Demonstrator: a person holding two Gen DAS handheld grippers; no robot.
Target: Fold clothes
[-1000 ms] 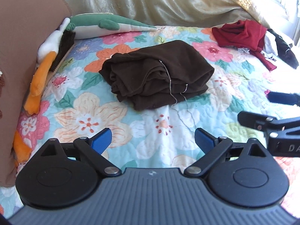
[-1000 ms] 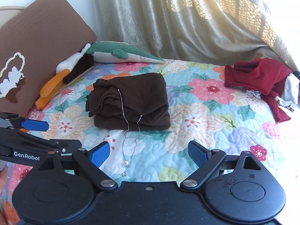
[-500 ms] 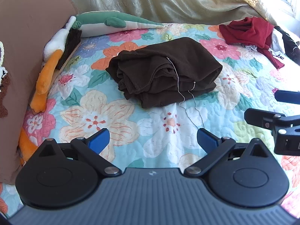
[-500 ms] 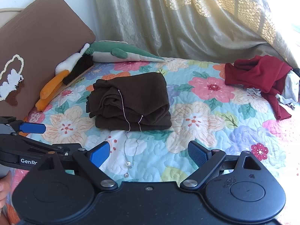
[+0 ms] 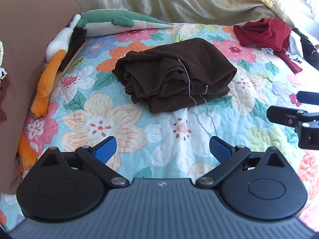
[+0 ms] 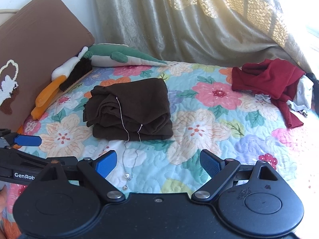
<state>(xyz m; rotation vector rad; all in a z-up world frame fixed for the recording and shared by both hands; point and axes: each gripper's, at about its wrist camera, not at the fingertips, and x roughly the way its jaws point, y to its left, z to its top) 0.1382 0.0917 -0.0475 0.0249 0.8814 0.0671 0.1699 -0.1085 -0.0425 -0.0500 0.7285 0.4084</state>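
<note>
The left gripper (image 5: pixel 162 149) has its blue-padded jaws spread wide apart with nothing between them, hovering over the floral quilted bedspread (image 5: pixel 103 123). The right gripper (image 6: pixel 157 161) likewise has its jaws apart and empty, above the same bedspread; its fingers also show at the right edge of the left wrist view.

Just ahead of both grippers lies the dark brown folded garment (image 5: pixel 175 73), a compact stack resting flat on the quilt, apart from either set of jaws. A thin silver drawstring cord (image 6: pixel 129 139) trails from its front layers across the bedspread toward the right gripper, ending in small round beads near that gripper's left finger.

Farther back on the right sits a crumpled dark red garment (image 6: pixel 271 79), well apart from the brown stack, with a pale grey cloth (image 6: pixel 303 91) beside it. On the left, a large brown cushion (image 6: pixel 39 49) leans upright, with an orange and white plush toy (image 5: pixel 49 69), a dark bristle brush (image 6: pixel 76 75) and a green and white plush toy (image 5: pixel 115 22) alongside it. A pale gold curtain (image 6: pixel 189 20) hangs behind.
</note>
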